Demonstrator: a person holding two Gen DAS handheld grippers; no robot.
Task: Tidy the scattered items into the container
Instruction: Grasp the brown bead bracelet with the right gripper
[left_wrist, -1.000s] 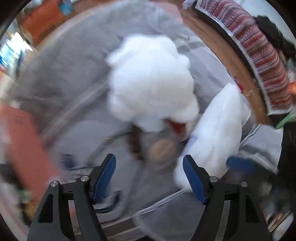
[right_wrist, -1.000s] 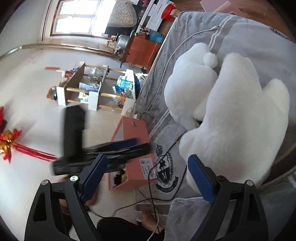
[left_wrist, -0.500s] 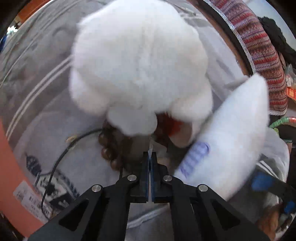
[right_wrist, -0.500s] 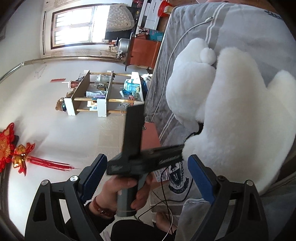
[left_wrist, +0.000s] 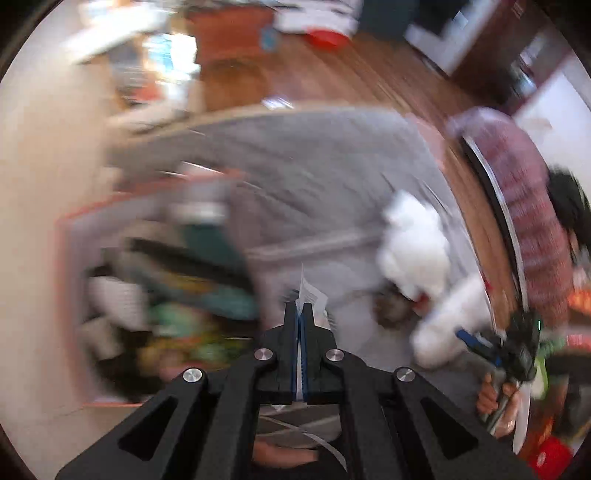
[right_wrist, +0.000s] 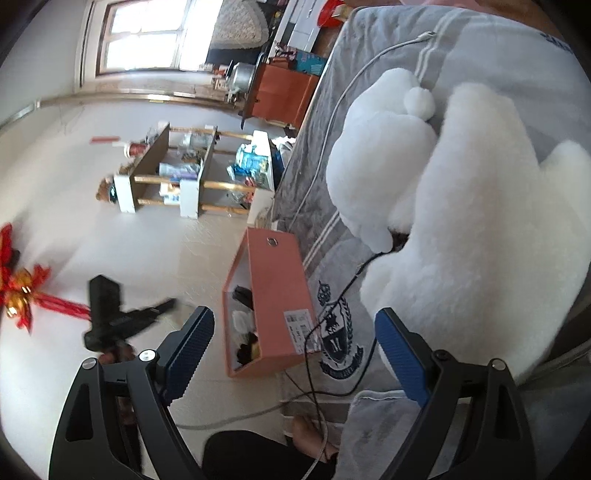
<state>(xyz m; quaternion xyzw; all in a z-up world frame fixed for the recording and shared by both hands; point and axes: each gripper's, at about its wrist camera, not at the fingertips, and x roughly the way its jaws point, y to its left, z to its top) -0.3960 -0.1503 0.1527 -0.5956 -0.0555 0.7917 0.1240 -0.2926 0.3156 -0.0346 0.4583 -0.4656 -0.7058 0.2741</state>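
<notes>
The small white paper tag sits pinched between the closed fingers of my left hand-held gripper, its free end poking up past the tips. The view is smeared with motion blur, but the open salmon-orange cardboard box, already holding some jumbled items, lies below and to the left of the tag, on the floor against the grey bedspread. My right hand-held gripper hangs spread wide and empty near the fluffy white plush toys on the bed. I judge the risk to be the thin tag: held only by an edge, it could slip or flutter out before I am over the box, or drift outside when released. The black cable trailing beside the box could also snag.
</notes>
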